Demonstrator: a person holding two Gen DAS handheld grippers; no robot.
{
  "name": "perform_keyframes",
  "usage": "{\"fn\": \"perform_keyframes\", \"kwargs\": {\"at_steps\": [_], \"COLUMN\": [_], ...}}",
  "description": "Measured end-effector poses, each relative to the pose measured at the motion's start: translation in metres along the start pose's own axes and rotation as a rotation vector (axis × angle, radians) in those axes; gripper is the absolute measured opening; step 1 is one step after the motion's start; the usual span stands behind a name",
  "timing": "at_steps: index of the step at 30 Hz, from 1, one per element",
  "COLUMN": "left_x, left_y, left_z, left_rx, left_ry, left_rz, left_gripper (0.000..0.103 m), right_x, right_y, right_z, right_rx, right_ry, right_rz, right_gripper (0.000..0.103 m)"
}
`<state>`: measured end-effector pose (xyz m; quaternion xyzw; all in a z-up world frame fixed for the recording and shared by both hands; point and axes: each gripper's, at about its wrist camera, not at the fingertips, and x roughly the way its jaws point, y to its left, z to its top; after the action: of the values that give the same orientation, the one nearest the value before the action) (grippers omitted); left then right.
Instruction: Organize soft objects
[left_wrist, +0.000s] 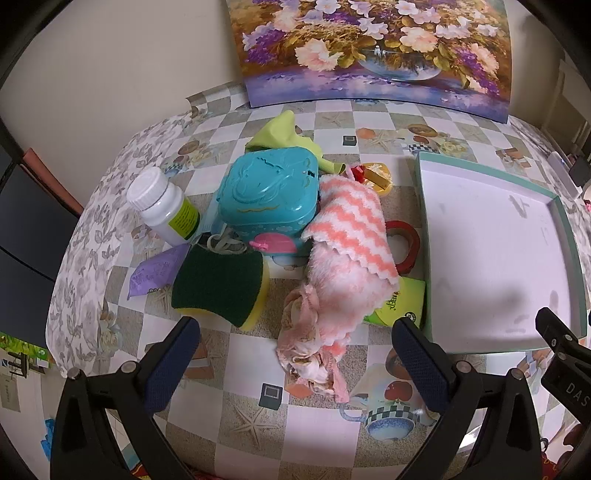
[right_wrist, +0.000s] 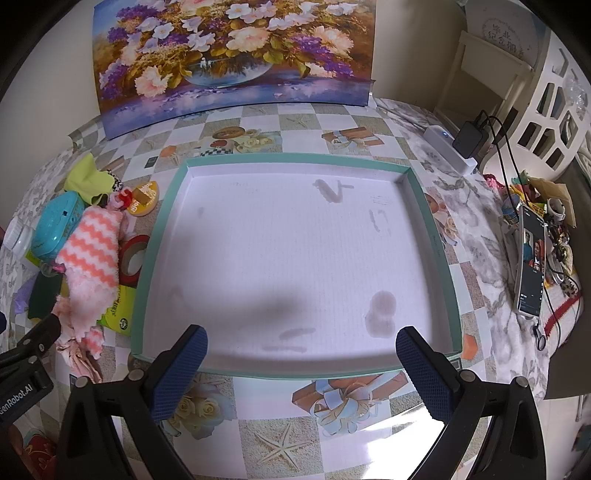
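The left gripper (left_wrist: 295, 354) hangs with its jaws spread wide and nothing between them, tilted down over the heap; just ahead of its fingertips lies the pink-and-white zigzag cloth (left_wrist: 351, 236) draped over a crumpled pink rag (left_wrist: 314, 347), with the green-and-yellow sponge (left_wrist: 221, 288) beside its left finger — likely the soft things to be sorted. The right gripper (right_wrist: 301, 354) is likewise released and empty, poised over the near rim of the teal-edged tray (right_wrist: 436, 236); the tray sits bare, apparently the place meant to receive them.
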<state>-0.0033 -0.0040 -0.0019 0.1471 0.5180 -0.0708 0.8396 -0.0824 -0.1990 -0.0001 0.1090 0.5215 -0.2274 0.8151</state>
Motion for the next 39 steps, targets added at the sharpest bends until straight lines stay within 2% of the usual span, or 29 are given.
{"fn": "perform_keyframes", "kwargs": {"at_steps": [39], "left_x": [0.0006], "left_y": [-0.0005], "left_z": [0.0004], "left_rx": [0.002], "left_ry": [0.001], "left_rz": [0.004], "left_gripper": [0.103], "right_x": [0.0033], "right_y": [-0.0020], "right_z": [-0.0023], "right_rx": [0.003], "right_ry": [0.013], "right_rz": [-0.001], "right_gripper": [0.103]}}
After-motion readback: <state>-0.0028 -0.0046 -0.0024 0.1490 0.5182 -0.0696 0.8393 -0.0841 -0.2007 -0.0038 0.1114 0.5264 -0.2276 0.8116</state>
